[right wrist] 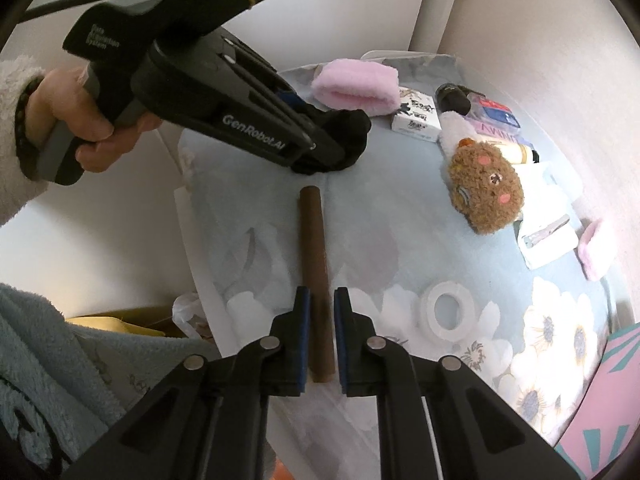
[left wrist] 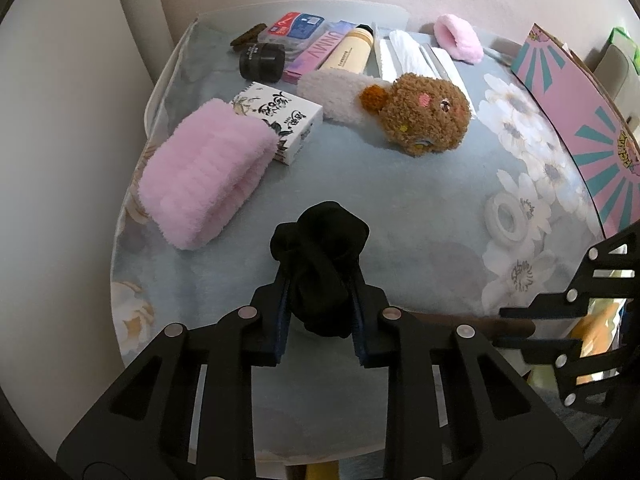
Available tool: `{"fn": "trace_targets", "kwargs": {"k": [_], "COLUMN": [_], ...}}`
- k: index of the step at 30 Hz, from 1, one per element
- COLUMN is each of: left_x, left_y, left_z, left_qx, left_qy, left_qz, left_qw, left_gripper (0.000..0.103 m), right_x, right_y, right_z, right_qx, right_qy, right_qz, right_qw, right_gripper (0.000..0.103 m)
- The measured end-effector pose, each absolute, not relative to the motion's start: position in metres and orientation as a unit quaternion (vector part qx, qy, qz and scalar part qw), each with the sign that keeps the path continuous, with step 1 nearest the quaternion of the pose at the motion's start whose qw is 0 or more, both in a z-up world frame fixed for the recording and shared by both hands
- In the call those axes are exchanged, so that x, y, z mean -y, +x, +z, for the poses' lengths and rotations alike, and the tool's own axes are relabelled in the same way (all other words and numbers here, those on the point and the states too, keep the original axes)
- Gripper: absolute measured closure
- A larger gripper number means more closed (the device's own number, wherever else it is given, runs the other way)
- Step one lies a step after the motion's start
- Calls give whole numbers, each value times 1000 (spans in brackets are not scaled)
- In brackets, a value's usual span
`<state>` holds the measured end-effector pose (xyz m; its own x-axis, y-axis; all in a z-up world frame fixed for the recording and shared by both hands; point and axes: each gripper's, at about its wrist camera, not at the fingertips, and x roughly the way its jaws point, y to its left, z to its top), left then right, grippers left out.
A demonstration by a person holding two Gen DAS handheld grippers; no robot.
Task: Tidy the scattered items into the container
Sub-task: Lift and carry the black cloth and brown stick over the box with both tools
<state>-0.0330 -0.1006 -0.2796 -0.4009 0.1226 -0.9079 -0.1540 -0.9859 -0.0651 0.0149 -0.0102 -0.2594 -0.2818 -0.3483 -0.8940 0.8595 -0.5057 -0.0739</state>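
My left gripper [left wrist: 320,300] is shut on a bunched black sock [left wrist: 320,264], just above the floral table cover; the sock also shows in the right wrist view [right wrist: 348,136]. My right gripper [right wrist: 322,300] has its jaws close around a brown stick [right wrist: 314,264] that lies on the table; I cannot tell whether the pads touch it. The pink box with teal rays [left wrist: 580,112] stands at the table's right edge. A folded pink cloth [left wrist: 204,176], a brown plush bear [left wrist: 424,116] and a white tape ring [left wrist: 508,220] lie scattered.
At the back lie a patterned small box [left wrist: 280,120], a black jar [left wrist: 262,62], a cream bottle [left wrist: 348,54], a purple box [left wrist: 316,52], white packets [left wrist: 408,54] and a pink scrunchie [left wrist: 460,38]. Walls close in on the left and behind.
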Motion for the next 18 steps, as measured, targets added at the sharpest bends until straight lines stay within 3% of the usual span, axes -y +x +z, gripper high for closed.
{"fn": "trace_targets", "kwargs": {"k": [3,7,11,12,13,15,18], "left_x": [98,94,92,93,94,97,104], "left_y": [-33,-32,-30,-30,-30,-31,-29], "left_z": [-281,-284,-285,-285,-284,-283,-276], "left_qx": [-17,-22,-32,-30,-28,-20,-13], "left_qy": [-544,-547,-544,-544,-543,-544,-537], "left_qz": [835,832,834,834,835,835,840], "left_qw": [84,89,87,86,84,82,76], "left_gripper": [77,63,63,65,75,86,89], "right_x": [15,17,15,14,14,15,14], "right_y": [16,12,8,6,4,3,1], "right_z": [-262,-266,-272,-272,-273,-273,-271], "right_qx": [-296,-291,-282,-276,-272,-276,-262], "right_qy": [439,445,453,456,461,462,471], "right_qz": [-742,-739,-738,-736,-734,-732,-730], "right_qw": [412,414,414,416,418,418,420], "right_gripper": [92,90,90,90,90,90,90]}}
